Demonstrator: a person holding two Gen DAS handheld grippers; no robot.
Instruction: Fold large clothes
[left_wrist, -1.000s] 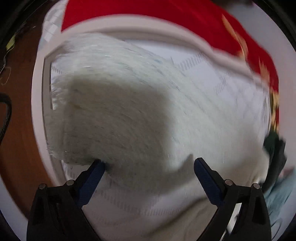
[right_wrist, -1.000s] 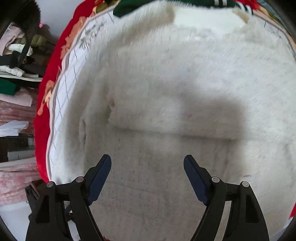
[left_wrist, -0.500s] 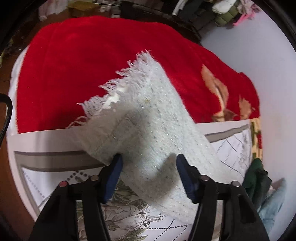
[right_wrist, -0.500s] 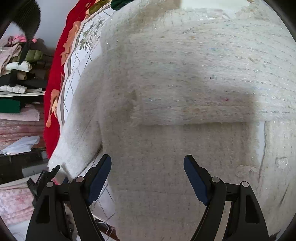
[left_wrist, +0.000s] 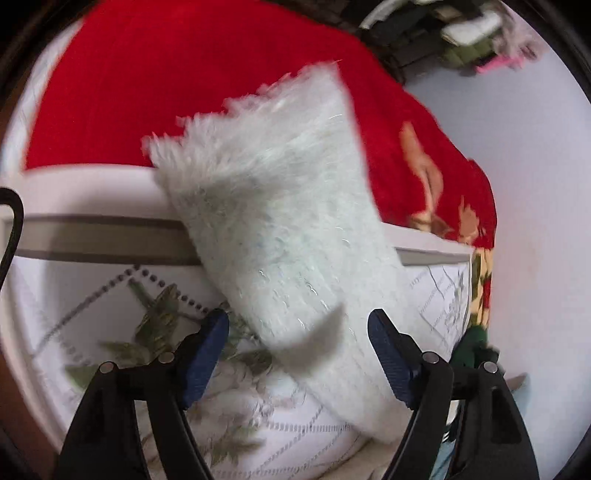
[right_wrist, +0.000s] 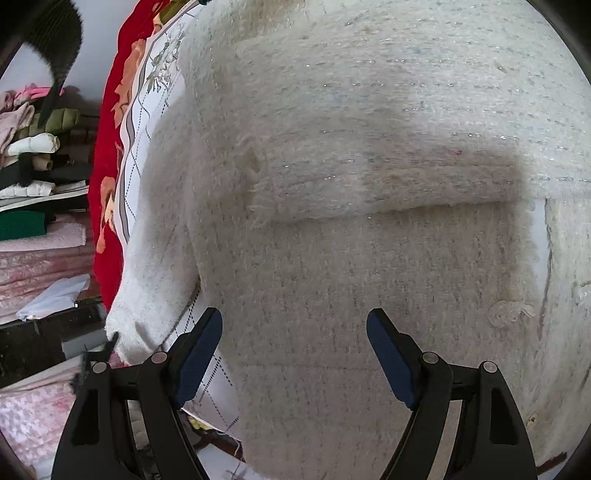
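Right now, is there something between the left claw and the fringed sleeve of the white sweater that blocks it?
Nothing visible blocks it. The left claw is open, and the fringed sleeve lies straight ahead, reaching in between its fingers, over the floral sheet. The right claw is open over the sweater body.

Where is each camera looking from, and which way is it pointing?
Left wrist: rides on the left gripper, looking forward along its open blue fingers at a fuzzy white sleeve lying on the flowered sheet, red blanket beyond.
Right wrist: rides on the right gripper, pointing down at the white sweater; its open fingers show, with stacked clothes at far left.
Shared: the same white sweater, flowered sheet and red blanket.
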